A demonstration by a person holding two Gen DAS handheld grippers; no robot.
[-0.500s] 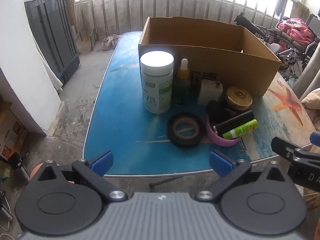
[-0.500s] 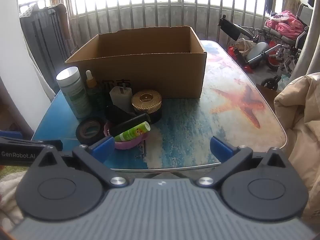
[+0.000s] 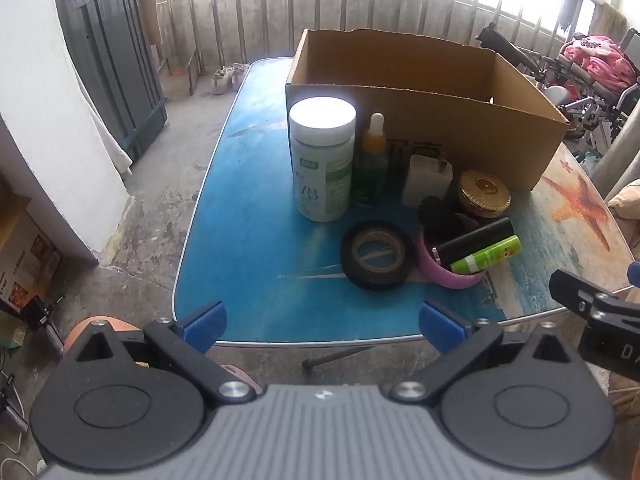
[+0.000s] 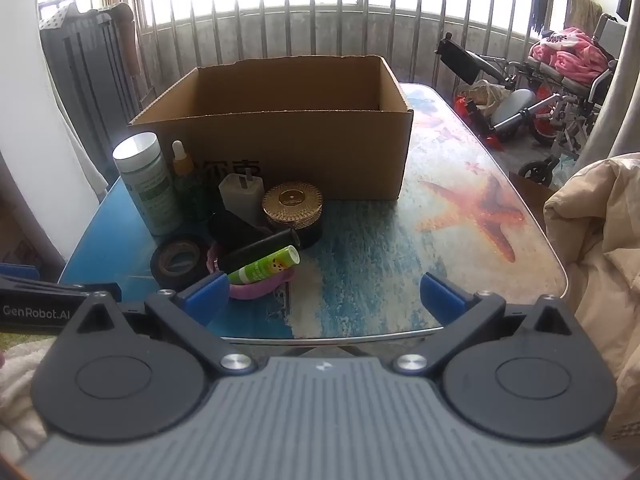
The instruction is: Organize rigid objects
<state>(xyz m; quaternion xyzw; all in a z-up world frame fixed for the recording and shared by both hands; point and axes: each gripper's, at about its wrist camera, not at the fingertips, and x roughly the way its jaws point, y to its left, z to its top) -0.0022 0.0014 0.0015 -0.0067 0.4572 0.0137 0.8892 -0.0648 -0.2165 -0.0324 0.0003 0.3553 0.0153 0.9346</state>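
An open cardboard box [image 3: 424, 120] [image 4: 288, 148] stands on the blue table [image 3: 248, 248]. In front of it sit a white-capped bottle [image 3: 322, 160] [image 4: 146, 184], a dropper bottle [image 3: 370, 160], a white charger [image 3: 426, 178] [image 4: 242, 196], a gold-lidded jar [image 3: 484, 194] [image 4: 292, 204], a black tape roll [image 3: 376, 254] [image 4: 180, 260], and a pink ring [image 3: 452, 272] holding a black tube [image 3: 476, 240] and a green tube [image 3: 486, 260] [image 4: 268, 266]. My left gripper [image 3: 322, 326] is open and empty before the table's near edge. My right gripper [image 4: 324, 296] is open and empty, low over the near edge.
The table's right half [image 4: 472, 208] shows a starfish print. A wheelchair with pink cloth [image 4: 560, 72] stands at the far right. A beige blanket [image 4: 600, 240] lies to the right. A dark cabinet [image 3: 108, 68] stands at the left by a white wall.
Both grippers have barely moved; the left view has shifted slightly. Nothing on the table has moved.
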